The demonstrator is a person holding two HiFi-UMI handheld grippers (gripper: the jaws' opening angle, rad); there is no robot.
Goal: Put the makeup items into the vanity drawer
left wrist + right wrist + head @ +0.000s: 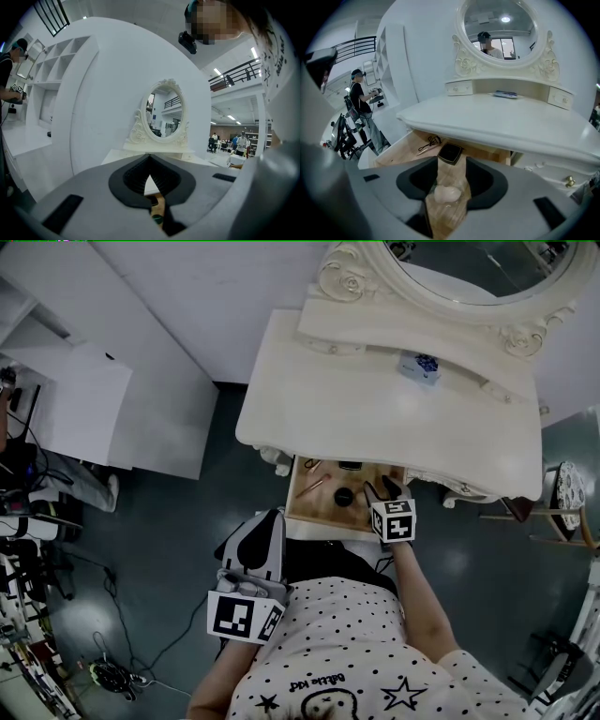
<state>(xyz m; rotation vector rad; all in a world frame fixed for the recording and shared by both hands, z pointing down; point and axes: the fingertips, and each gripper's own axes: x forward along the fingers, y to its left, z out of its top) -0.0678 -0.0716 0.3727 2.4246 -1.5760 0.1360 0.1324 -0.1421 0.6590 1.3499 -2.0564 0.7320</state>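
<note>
One pale sponge (447, 193) between fingers (482, 180) of right gripper (451, 163)

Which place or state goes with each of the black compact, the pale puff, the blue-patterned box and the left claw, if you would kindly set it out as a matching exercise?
Things:
1. black compact
2. pale puff
3. blue-patterned box
4. left claw

Places or states:
a. lying between the open jaws of the right claw
b. shut, with nothing in it
c. on the drawer floor, past the right claw's tips
d. on the vanity top

Pairs: 1-c, 2-a, 3-d, 4-b.
</note>
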